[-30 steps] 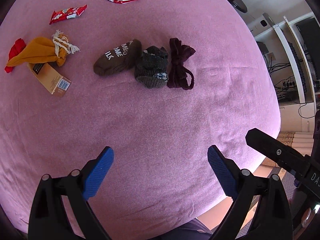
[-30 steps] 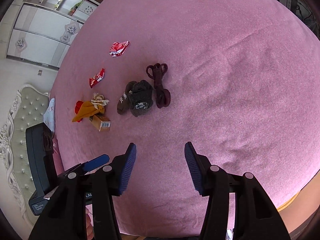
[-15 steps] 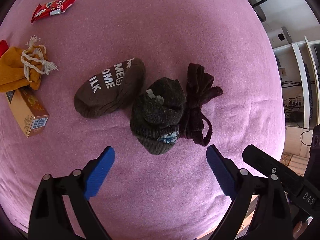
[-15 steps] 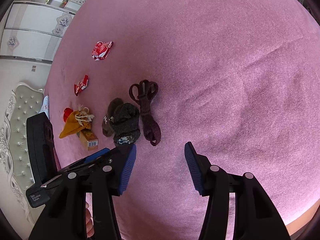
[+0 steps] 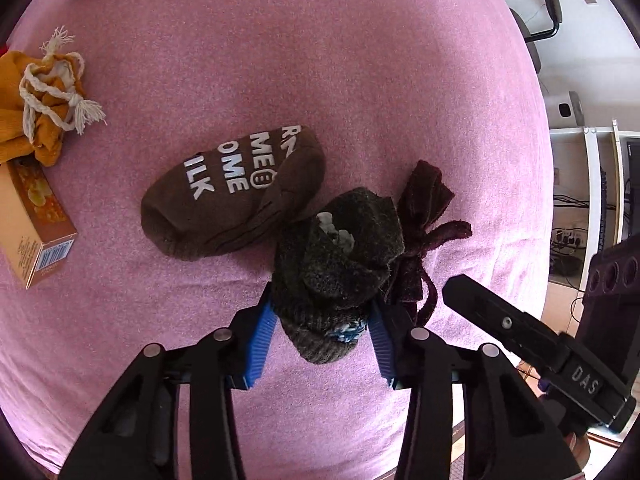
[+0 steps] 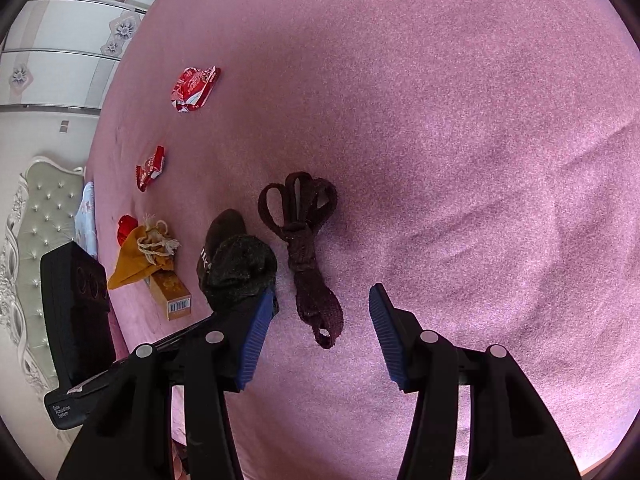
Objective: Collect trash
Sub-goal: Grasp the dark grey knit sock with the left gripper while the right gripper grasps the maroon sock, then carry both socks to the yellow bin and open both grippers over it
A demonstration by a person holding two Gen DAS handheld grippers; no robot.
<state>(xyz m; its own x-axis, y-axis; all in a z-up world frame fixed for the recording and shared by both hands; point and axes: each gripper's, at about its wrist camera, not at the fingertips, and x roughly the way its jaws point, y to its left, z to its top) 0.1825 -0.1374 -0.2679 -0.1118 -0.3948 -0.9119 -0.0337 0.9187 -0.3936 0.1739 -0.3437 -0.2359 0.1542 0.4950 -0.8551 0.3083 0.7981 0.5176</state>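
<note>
On the pink bedcover (image 5: 360,80) lie two red snack wrappers (image 6: 194,88) (image 6: 150,168) and an orange carton (image 5: 32,228). A dark grey sock (image 5: 340,248) sits between a brown lettered sock (image 5: 232,196) and a maroon tied strap (image 5: 424,216). My left gripper (image 5: 320,300) is closing, and its blue pads press both sides of the grey sock's cuff. My right gripper (image 6: 322,294) hovers open over the maroon strap (image 6: 304,248), whose lower end lies between the fingers untouched.
A mustard drawstring pouch (image 5: 36,108) rests against the carton, with a small red item (image 6: 127,228) behind it. An office chair (image 5: 540,20) and shelves (image 5: 592,200) stand past the bed's right edge. A tufted headboard (image 6: 36,240) lies past the other side.
The left gripper came down over the dark grey sock and its wide-open jaws closed onto it. The right gripper sank toward the maroon strap, its jaws unchanged.
</note>
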